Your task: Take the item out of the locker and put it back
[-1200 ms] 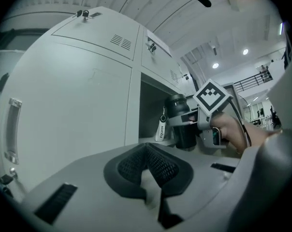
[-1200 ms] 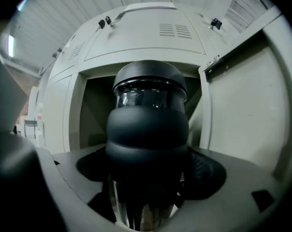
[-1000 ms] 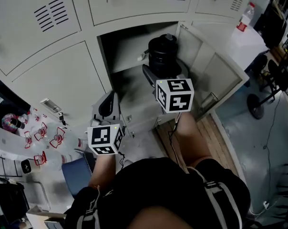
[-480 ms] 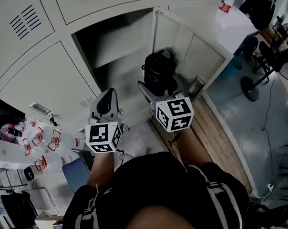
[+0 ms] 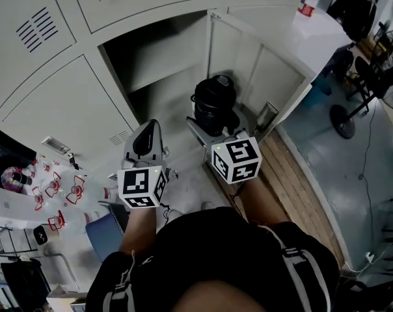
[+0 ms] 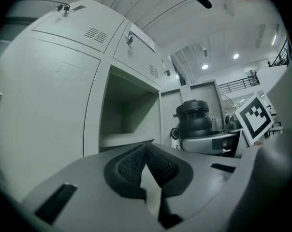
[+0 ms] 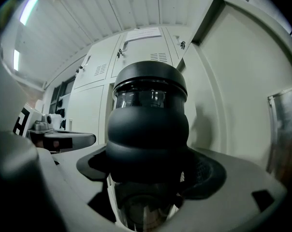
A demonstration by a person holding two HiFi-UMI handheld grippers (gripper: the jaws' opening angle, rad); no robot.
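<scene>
At the left, the closed locker doors (image 5: 66, 103) stand shut, and the left gripper (image 5: 146, 127) hovers low in front of them, just beside the open compartment. Its own view shows the ribbed pads (image 6: 158, 163) clenched together at their tips with nothing between them, so it takes no part in the carrying.

In the middle, the open locker compartment (image 5: 154, 54) looks bare: the shelf (image 5: 167, 77) inside carries nothing that can be made out.

Right of that, the right gripper (image 5: 206, 123) grasps the black jug (image 5: 214, 99), a dark lidded pot with a clear band under the lid. The jaws clamp its lower body from both sides, and the jug stands upright. It is held outside the compartment, near the opening and beside the open locker door (image 5: 274, 64), not resting on any shelf.

At the far right, a bottle (image 5: 306, 2) stands on a white counter (image 5: 317, 38), well apart from the work.

Judging by this, the first half is done, since the jug is out of the locker. What is left is to carry it back in, set it on the shelf and release it
</scene>
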